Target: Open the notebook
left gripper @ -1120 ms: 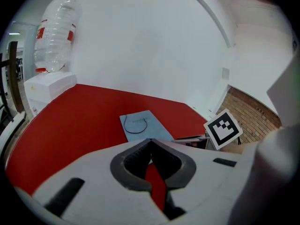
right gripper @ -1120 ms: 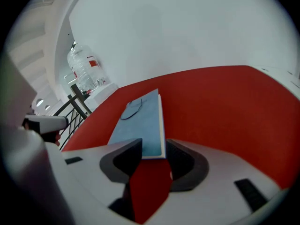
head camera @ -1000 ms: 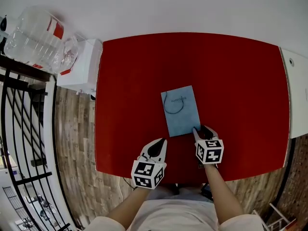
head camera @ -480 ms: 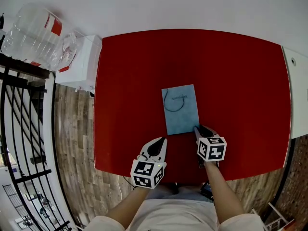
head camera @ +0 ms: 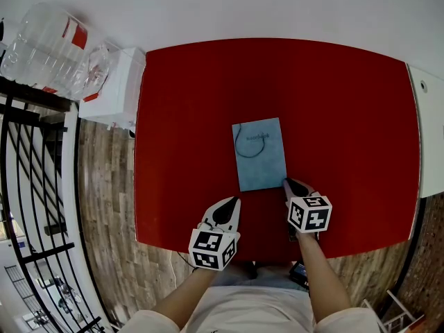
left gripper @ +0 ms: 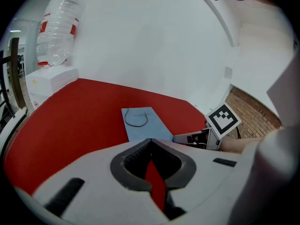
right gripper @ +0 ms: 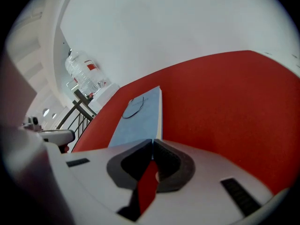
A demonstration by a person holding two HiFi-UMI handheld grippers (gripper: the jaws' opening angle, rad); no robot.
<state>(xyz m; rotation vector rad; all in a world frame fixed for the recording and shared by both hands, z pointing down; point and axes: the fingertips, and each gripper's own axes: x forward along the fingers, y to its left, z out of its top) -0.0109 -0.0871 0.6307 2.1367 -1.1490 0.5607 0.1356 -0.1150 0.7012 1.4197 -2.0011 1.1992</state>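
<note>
A light blue notebook with a dark elastic loop on its cover lies shut and flat in the middle of the red table. My right gripper is at its near right corner, and its jaws are closing. In the right gripper view the notebook runs straight into the tips of the right gripper, which meet on its edge. My left gripper hovers shut and empty just short of the notebook's near left corner. In the left gripper view the notebook lies ahead of the left gripper.
A large clear water bottle lies on a white box off the table's far left corner. Black railing runs along the left over the wood floor. A white counter borders the table's right side.
My right gripper's jaws went from wide open to nearly together at the notebook's near right corner. The left gripper kept still, and the notebook stays flat.
</note>
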